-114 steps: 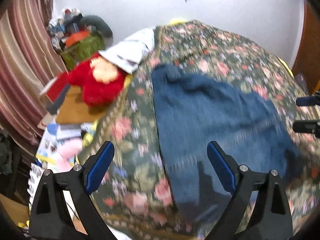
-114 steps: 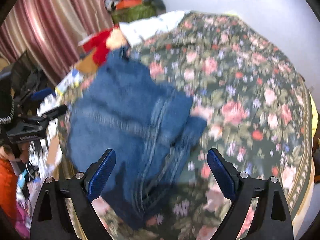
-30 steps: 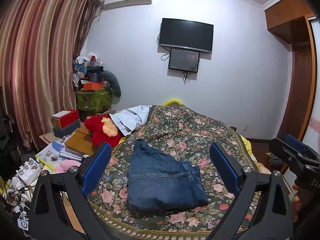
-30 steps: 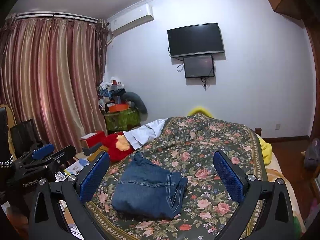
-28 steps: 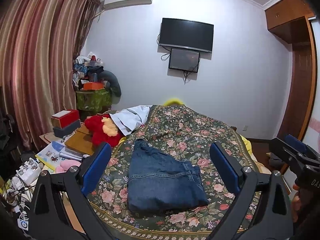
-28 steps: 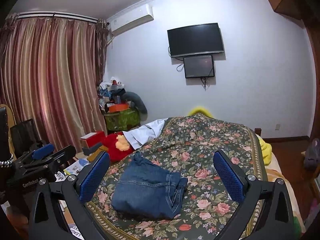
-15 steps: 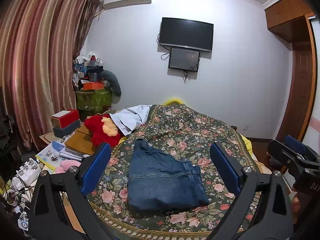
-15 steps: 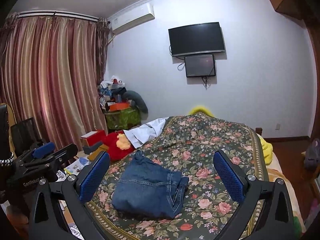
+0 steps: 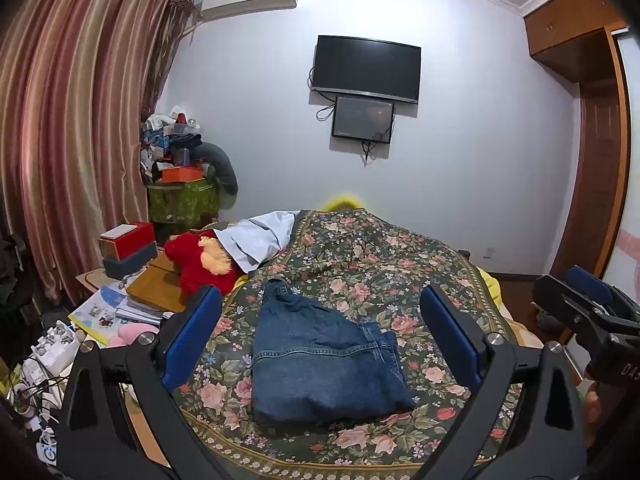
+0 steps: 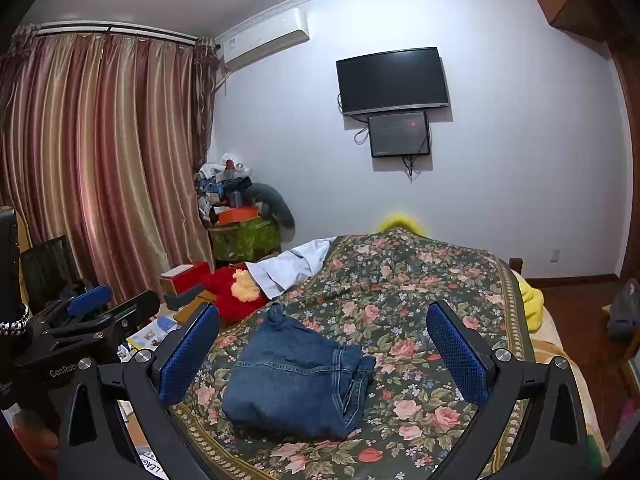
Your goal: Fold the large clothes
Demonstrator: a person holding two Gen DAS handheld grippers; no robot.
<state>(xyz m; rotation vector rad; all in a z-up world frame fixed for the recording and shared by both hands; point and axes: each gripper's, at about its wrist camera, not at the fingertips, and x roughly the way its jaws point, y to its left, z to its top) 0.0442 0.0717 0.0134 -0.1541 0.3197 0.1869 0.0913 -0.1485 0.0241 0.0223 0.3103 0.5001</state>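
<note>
A pair of blue jeans (image 9: pixel 320 356) lies folded into a compact stack on the floral bedspread (image 9: pixel 380 264), near the bed's front edge; the same jeans (image 10: pixel 296 376) show in the right wrist view. My left gripper (image 9: pixel 320 340) is held back from the bed, open and empty, with its blue pads wide apart. My right gripper (image 10: pixel 324 356) is likewise open, empty and well clear of the denim. Each gripper appears at the edge of the other's view: the right one (image 9: pixel 588 304) and the left one (image 10: pixel 88 312).
A red plush toy (image 9: pixel 200 260), a white cloth (image 9: pixel 260 236), boxes and books crowd the bed's left side. Striped curtains (image 9: pixel 72 140) hang at left. A TV (image 9: pixel 366 68) is on the far wall, a wooden wardrobe (image 9: pixel 592 160) at right. A yellow sheet (image 10: pixel 532 300) edges the bed.
Since 3.8 s ago both grippers have pulled up and back from the jeans, which now lie folded. Over the last second almost nothing has moved.
</note>
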